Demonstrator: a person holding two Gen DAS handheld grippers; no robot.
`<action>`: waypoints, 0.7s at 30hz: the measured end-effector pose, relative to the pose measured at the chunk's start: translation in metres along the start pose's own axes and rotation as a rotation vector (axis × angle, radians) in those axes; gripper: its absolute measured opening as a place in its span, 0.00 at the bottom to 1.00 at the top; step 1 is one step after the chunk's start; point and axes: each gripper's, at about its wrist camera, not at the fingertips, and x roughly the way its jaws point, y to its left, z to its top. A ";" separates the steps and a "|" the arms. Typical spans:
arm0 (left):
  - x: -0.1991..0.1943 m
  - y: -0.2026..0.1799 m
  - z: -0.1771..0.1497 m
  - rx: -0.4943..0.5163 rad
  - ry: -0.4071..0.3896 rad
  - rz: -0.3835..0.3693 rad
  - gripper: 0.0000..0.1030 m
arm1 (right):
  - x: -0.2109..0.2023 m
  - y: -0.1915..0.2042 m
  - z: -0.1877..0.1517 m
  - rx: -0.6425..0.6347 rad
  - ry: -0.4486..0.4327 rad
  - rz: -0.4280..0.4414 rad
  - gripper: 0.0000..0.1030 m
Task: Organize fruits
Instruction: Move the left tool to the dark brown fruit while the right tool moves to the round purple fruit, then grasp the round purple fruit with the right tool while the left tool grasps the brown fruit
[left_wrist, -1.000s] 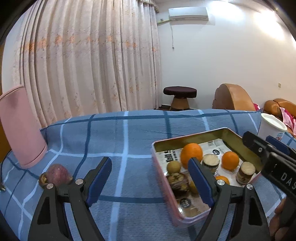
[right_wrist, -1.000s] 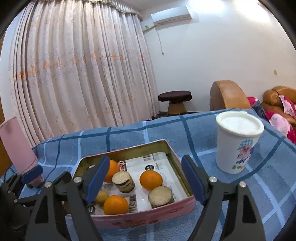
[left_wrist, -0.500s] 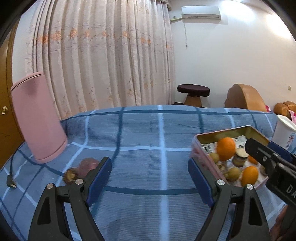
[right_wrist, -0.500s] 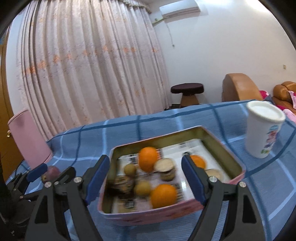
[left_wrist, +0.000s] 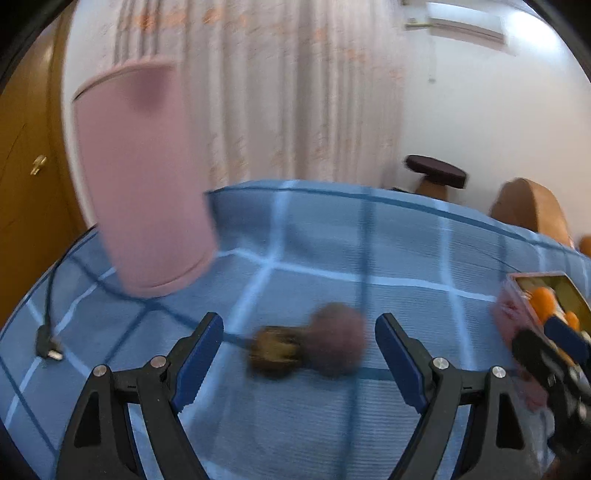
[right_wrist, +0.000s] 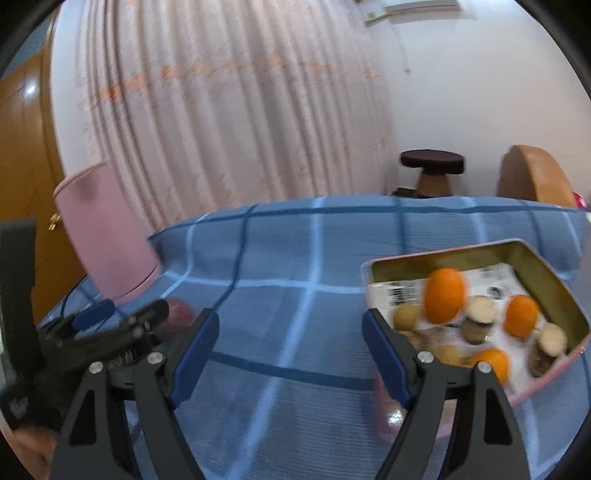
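Observation:
A blurred purple fruit (left_wrist: 338, 345) and a brown fruit (left_wrist: 275, 350) lie side by side on the blue checked cloth (left_wrist: 332, 258). My left gripper (left_wrist: 299, 354) is open, its jaws either side of them, a little short. The pink tin box (right_wrist: 554, 288) holds oranges (right_wrist: 445, 295), small brown fruits and round cut pieces. My right gripper (right_wrist: 290, 345) is open and empty, left of the box. The left gripper shows in the right wrist view (right_wrist: 125, 317) by the purple fruit (right_wrist: 181, 314). The box edge shows in the left wrist view (left_wrist: 517, 306).
A tall pink container (left_wrist: 144, 177) stands at the back left of the table, also in the right wrist view (right_wrist: 103, 236). A black cable with a plug (left_wrist: 48, 343) lies at the left. Curtains, a stool (right_wrist: 432, 170) and a brown chair lie beyond the table.
Both grippers have swung left. The left one has moved from the box to the purple and brown fruits, now between its jaws. The box has slid to the right in both views.

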 end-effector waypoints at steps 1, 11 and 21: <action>0.002 0.008 0.002 -0.012 0.007 0.017 0.83 | 0.005 0.008 0.000 -0.018 0.015 0.018 0.80; 0.016 0.078 0.006 -0.159 0.056 0.176 0.83 | 0.074 0.080 0.001 -0.125 0.209 0.164 0.78; 0.021 0.082 0.009 -0.147 0.065 0.212 0.83 | 0.112 0.091 0.001 -0.082 0.353 0.211 0.54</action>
